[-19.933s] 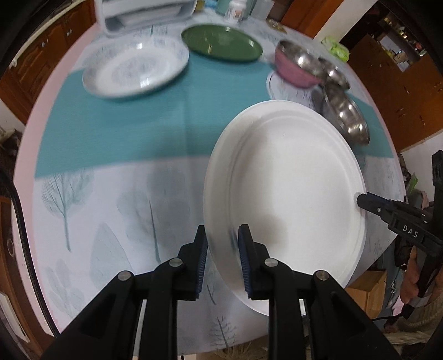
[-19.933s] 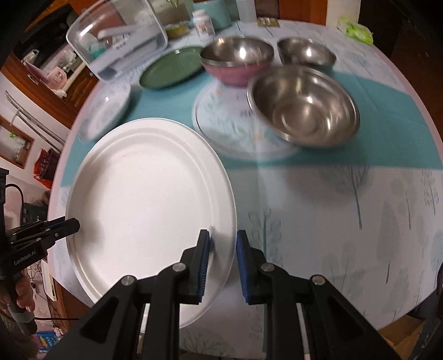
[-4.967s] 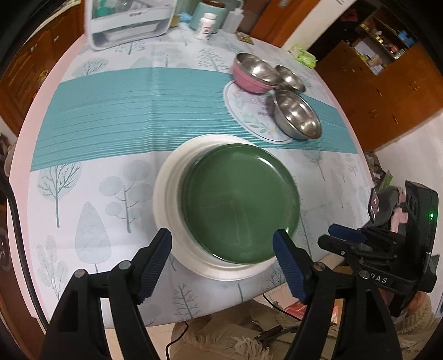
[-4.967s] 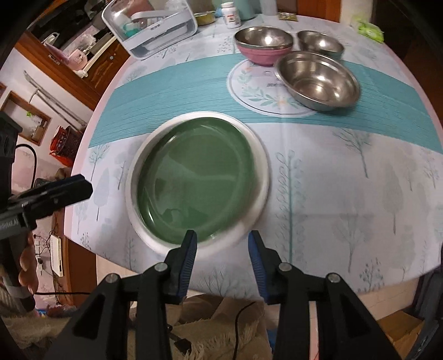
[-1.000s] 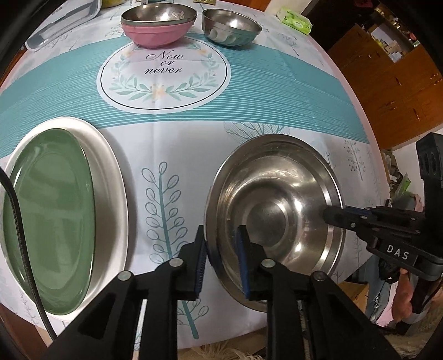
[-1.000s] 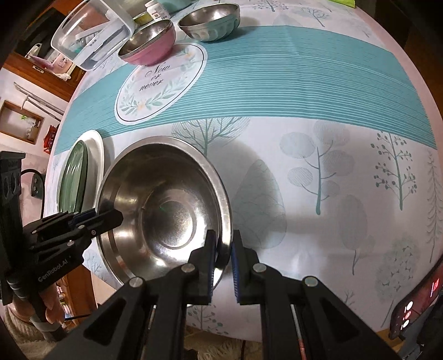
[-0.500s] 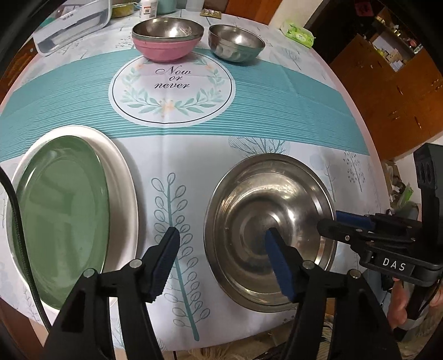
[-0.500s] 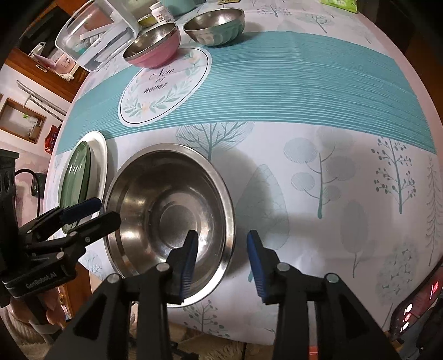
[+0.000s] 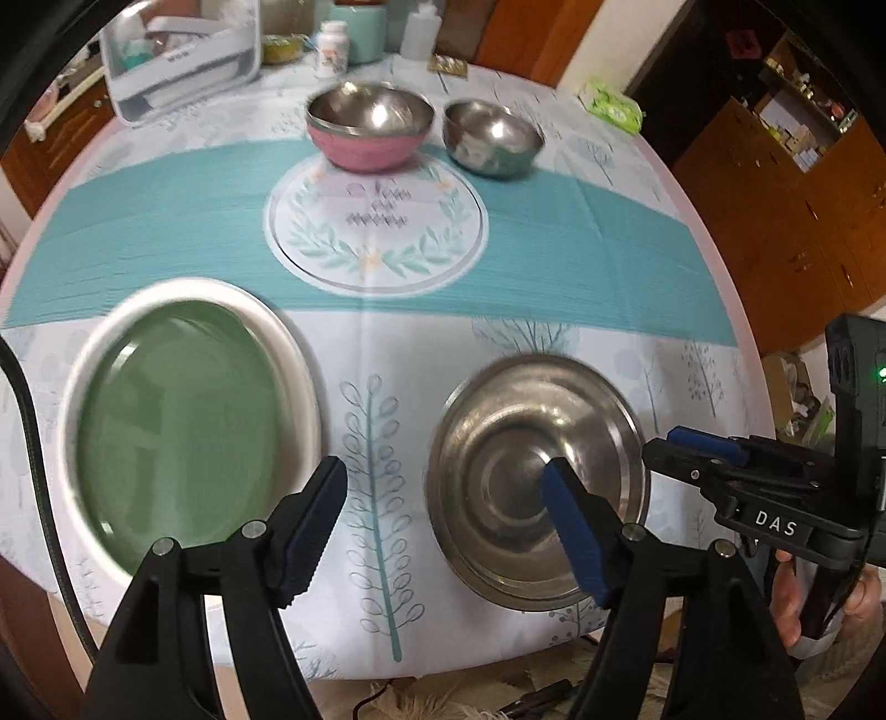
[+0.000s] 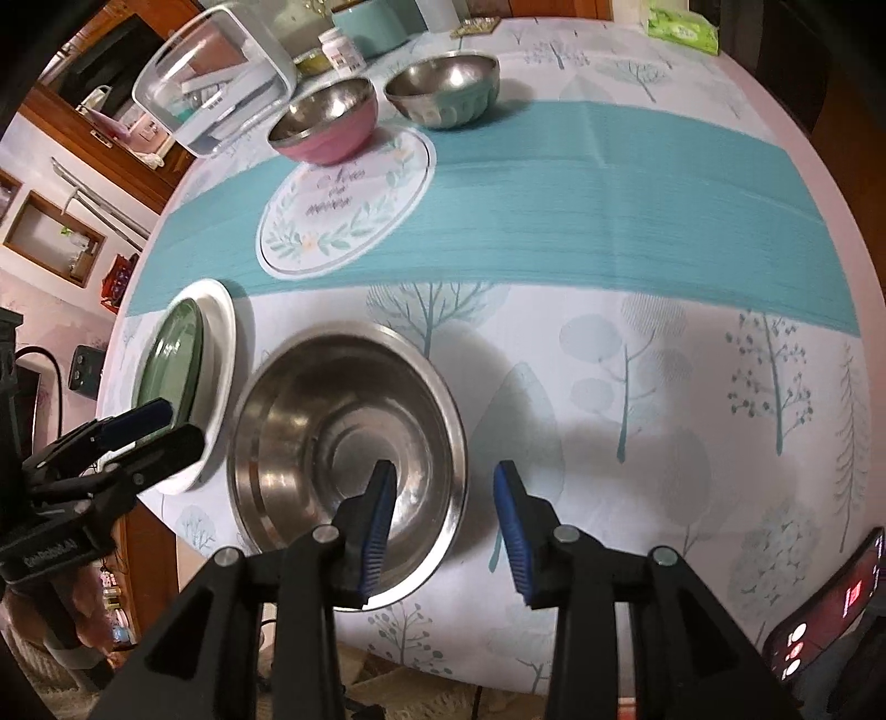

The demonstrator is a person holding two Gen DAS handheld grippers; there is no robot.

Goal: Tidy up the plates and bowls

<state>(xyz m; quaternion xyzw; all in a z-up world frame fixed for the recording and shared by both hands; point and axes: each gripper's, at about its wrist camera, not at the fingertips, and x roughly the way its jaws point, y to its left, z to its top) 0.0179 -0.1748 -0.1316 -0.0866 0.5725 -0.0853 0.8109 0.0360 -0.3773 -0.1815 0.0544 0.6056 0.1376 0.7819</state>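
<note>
A large steel bowl [image 9: 498, 443] [image 10: 310, 421] stands on the tablecloth near the table's front edge. My left gripper [image 9: 443, 473] [image 10: 177, 423] hovers above its left rim, its jaws opening, pads clear of the metal. Over the bowl's right rim my right gripper [image 10: 444, 471] [image 9: 664, 446] stands open, one finger above the inside, one above the cloth. To the left, a green plate [image 9: 177, 421] [image 10: 169, 354] lies stacked on a white plate [image 9: 299, 360] [image 10: 219, 343]. At the back stand a pink bowl [image 9: 368, 138] [image 10: 326, 130] and a small steel bowl [image 9: 493, 138] [image 10: 443, 91].
A round printed mat [image 9: 376, 232] lies on the teal band mid-table. A clear lidded container [image 9: 183, 61], a pill bottle [image 9: 332, 47] and a green packet [image 9: 612, 108] sit at the far edge. A phone [image 10: 825, 603] lies at the front right.
Both grippers let go of the steel bowl's rim, opened, and rose a little. The bowl now rests on the tablecloth.
</note>
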